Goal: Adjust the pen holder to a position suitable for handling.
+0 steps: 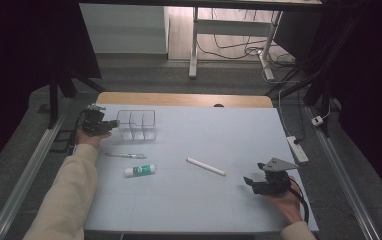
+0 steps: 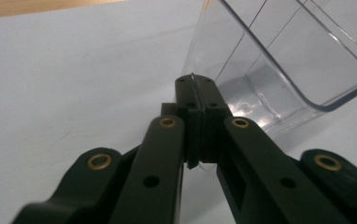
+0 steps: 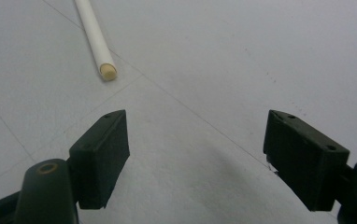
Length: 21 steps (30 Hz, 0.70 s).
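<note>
A clear plastic container (image 1: 136,125) with dividers stands at the back left of the pale blue mat (image 1: 204,135). My left gripper (image 1: 115,123) is at its left wall. In the left gripper view the jaws (image 2: 194,81) are pressed together, with a thin clear edge of the container (image 2: 279,60) pinched between the pads. My right gripper (image 1: 250,184) rests low over the mat at the front right. Its jaws (image 3: 197,154) stand wide apart with nothing between them. A white stick (image 1: 206,166) lies ahead and to the left of it, and its near end (image 3: 107,71) lies beyond the left pad.
A clear pen (image 1: 125,155) and a white glue stick with a green label (image 1: 140,170) lie on the mat in front of the container. The wooden table edge (image 1: 184,99) runs behind the mat. A power strip (image 1: 297,148) lies off the mat's right side.
</note>
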{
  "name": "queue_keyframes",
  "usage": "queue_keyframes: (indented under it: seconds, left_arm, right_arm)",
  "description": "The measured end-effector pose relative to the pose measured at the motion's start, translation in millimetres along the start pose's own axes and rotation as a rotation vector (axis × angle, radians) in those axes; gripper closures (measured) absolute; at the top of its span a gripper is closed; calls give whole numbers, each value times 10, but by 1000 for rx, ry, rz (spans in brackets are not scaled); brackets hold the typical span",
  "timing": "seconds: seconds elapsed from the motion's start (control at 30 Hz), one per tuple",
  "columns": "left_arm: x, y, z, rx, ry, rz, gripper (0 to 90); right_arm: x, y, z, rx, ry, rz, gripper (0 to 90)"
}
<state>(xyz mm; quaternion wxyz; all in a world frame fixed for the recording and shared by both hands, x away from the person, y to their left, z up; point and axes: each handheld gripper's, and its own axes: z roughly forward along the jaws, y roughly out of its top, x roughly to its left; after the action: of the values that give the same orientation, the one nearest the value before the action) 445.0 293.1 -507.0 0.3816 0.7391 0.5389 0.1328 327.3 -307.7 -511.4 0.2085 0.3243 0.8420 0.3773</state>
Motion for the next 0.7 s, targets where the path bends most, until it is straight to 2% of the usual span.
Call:
queue_keyframes:
  seconds: [0.7]
  left_arm:
    - [-205,58,98,12,-41,36,894]
  right_arm:
    - [5,2,-5,-5,2,-2,227]
